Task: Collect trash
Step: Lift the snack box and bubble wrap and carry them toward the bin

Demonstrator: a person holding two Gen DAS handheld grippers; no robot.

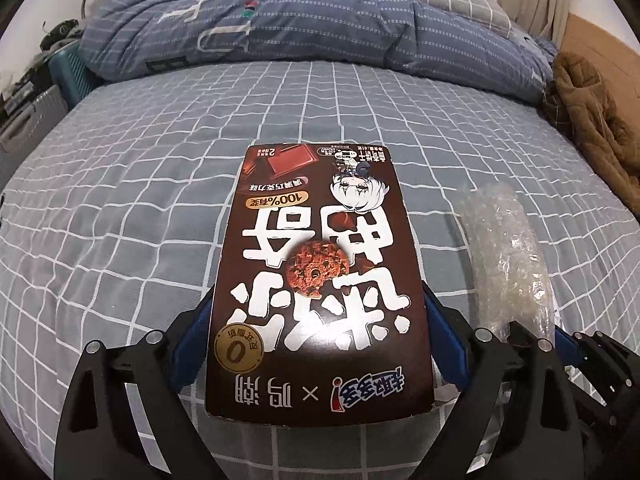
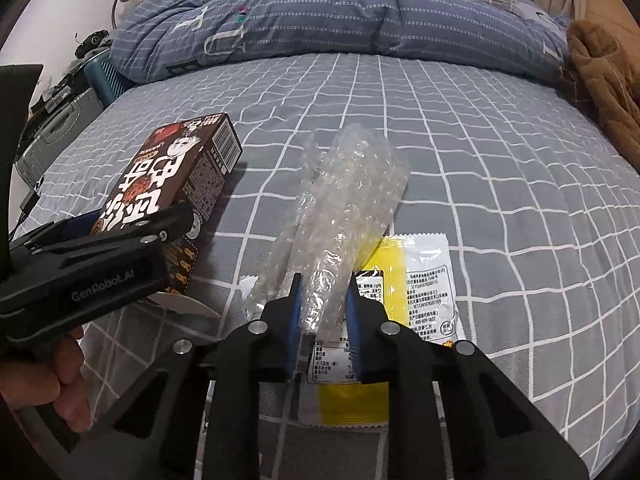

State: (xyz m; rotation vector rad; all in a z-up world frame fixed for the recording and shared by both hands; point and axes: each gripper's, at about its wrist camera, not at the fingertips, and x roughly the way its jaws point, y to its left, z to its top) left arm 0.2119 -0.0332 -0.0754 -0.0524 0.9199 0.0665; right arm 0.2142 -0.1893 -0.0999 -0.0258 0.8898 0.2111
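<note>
A brown cookie box (image 1: 320, 240) fills the left wrist view, with my left gripper (image 1: 318, 296) shut on it, one blue pad on each long side. In the right wrist view the box (image 2: 180, 168) is tilted, its near end raised off the bed. A roll of clear bubble wrap (image 2: 348, 200) lies on the bed, and my right gripper (image 2: 324, 284) is shut on its near end, the wrap squeezed between the blue pads. Under the wrap lies a flat yellow and white snack wrapper (image 2: 420, 272). The bubble wrap (image 1: 504, 248) also shows to the right of the box.
Everything rests on a bed with a grey checked sheet (image 2: 500, 160). A rolled blue duvet (image 1: 300, 28) lies across the far side and a brown garment (image 1: 592, 120) at the right edge. A suitcase (image 2: 56, 132) stands left of the bed. A hand (image 2: 60, 380) holds the left gripper.
</note>
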